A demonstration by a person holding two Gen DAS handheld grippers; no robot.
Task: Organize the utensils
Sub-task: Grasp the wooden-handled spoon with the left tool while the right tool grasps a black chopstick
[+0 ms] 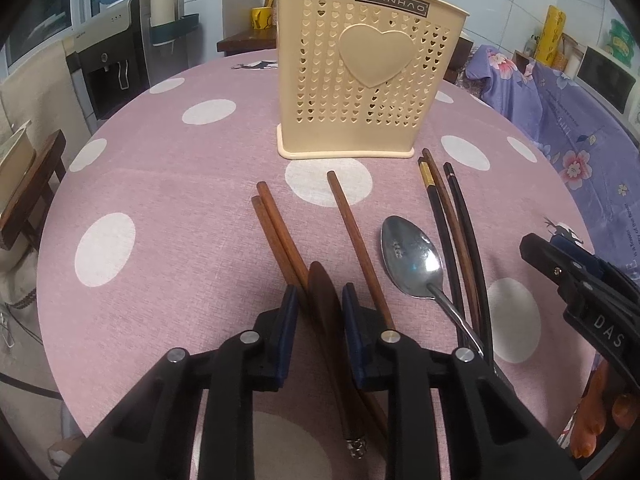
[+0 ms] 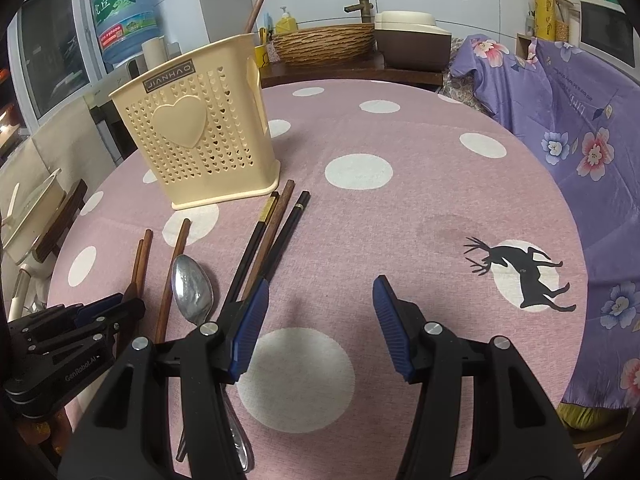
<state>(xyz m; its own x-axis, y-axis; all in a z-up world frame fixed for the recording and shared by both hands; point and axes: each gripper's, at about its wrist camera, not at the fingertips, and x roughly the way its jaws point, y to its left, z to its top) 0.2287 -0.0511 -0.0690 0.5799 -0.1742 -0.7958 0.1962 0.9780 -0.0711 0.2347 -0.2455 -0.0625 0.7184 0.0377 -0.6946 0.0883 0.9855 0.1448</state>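
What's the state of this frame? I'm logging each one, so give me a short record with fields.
surface: round table, pink polka-dot cloth
holder: cream perforated utensil holder, upright, one wooden stick already inside
left gripper: jaws either side of a dark wooden spoon; contact unclear
right gripper: jaws wide, nothing between them
loose on table: metal spoon, three brown chopsticks, dark chopsticks

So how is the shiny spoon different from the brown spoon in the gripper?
The metal spoon is silvery and lies flat, bowl up, untouched. The wooden spoon is dark brown, turned on edge, and sits between the left gripper's pads. Both point toward the cream holder.
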